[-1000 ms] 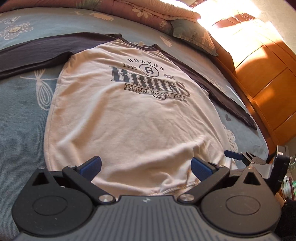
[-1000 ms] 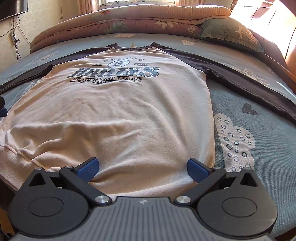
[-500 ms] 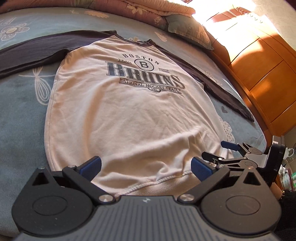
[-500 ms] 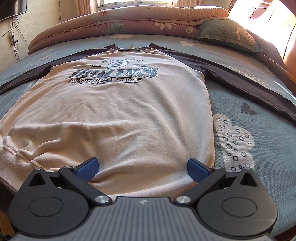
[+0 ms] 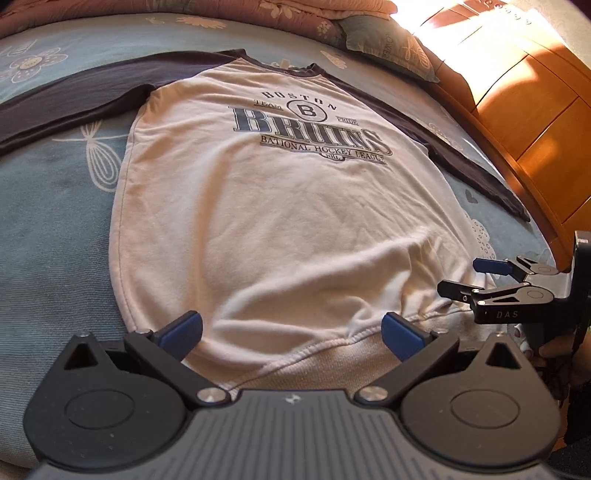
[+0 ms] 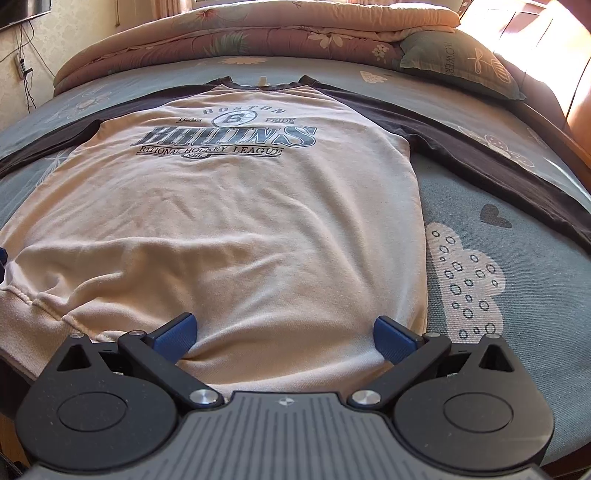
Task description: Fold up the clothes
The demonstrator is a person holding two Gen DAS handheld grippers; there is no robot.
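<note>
From the left wrist view, a cream sweatshirt [image 5: 280,206] with dark sleeves lies flat, front up, on a blue patterned bed [image 5: 51,206], its collar at the far end and its ribbed hem nearest the camera. Printed across the chest are the words "Boston Bruins, National Hockey League". The left claw [image 5: 291,328] is spread wide with nothing between its 2 blue pads, positioned over the hem. At the right edge, the right claw [image 5: 476,275] is also parted and empty, by the hem's right corner, with part of a hand [image 5: 550,347] gripping its handle below. A wooden cabinet [image 5: 535,107] stands beside the bed, and a folded quilt [image 5: 258,11] and a pillow [image 5: 388,44] lie at the head. From the right wrist view, the same sweatshirt [image 6: 236,221] fills the centre, both sleeves stretched straight out sideways. The right claw [image 6: 282,336] gapes wide over the hem near the right side seam, holding nothing. The quilt [image 6: 258,33] and pillow [image 6: 458,62] lie beyond the collar.
</note>
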